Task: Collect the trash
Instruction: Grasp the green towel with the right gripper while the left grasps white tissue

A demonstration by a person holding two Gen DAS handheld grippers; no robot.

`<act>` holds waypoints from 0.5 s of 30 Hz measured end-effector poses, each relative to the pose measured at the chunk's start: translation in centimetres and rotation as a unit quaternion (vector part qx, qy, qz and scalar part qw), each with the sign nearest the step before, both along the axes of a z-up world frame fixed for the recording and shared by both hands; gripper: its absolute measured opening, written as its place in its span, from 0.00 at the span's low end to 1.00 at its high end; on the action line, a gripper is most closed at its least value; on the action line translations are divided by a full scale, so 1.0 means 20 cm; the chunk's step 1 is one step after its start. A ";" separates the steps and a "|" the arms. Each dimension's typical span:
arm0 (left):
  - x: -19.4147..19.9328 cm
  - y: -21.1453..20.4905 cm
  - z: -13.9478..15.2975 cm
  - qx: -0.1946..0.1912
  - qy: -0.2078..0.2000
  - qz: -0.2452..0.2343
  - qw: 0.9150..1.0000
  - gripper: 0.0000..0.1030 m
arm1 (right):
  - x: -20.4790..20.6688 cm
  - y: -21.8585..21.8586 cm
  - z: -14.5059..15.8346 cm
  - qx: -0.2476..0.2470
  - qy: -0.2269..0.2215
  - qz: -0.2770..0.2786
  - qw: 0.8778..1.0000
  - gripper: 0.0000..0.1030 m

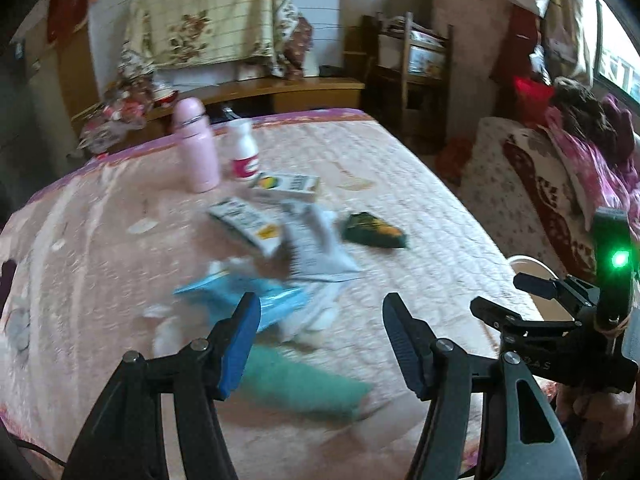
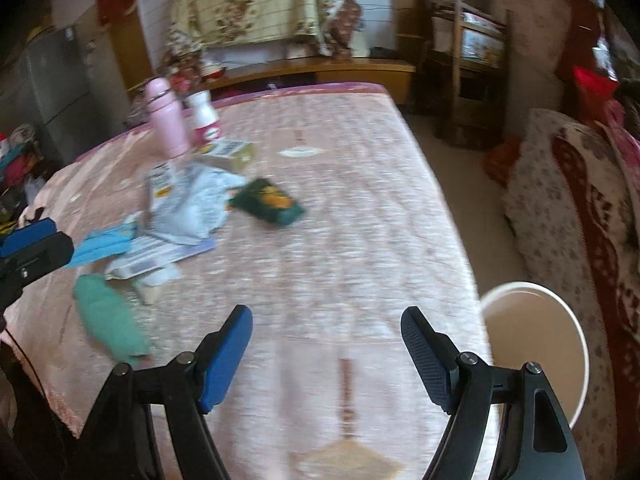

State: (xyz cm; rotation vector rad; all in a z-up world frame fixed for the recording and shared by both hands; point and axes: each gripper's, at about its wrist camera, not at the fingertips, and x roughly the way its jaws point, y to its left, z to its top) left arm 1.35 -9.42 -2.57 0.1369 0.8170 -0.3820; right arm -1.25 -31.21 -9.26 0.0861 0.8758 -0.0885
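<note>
Pink-covered table (image 2: 360, 200) in a cluttered room, wrappers and papers (image 2: 188, 208) scattered, white bin (image 2: 536, 344) beside it, left gripper (image 1: 320, 344) and right gripper (image 2: 326, 354) both gaping, nothing between their jaws

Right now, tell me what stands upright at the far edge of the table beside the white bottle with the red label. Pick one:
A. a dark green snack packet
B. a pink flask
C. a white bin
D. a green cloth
B: the pink flask stands upright right next to the white bottle at the far edge of the table, while the other options lie elsewhere.
</note>
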 end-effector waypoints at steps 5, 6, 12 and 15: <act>0.03 0.25 0.00 0.004 -0.007 0.039 0.999 0.72 | 0.05 0.18 -0.02 -0.006 0.007 0.043 0.999 0.77; 0.05 0.31 -0.02 0.012 -0.005 0.051 0.999 0.72 | 0.05 0.20 -0.02 -0.008 0.008 0.050 0.999 0.77; 0.12 0.61 -0.09 0.007 0.016 0.104 0.994 0.72 | 0.07 0.36 -0.04 -0.001 0.014 0.093 0.996 0.77; 0.14 0.71 -0.15 -0.003 0.029 0.119 0.993 0.72 | 0.08 0.43 -0.06 0.003 0.019 0.114 0.993 0.77</act>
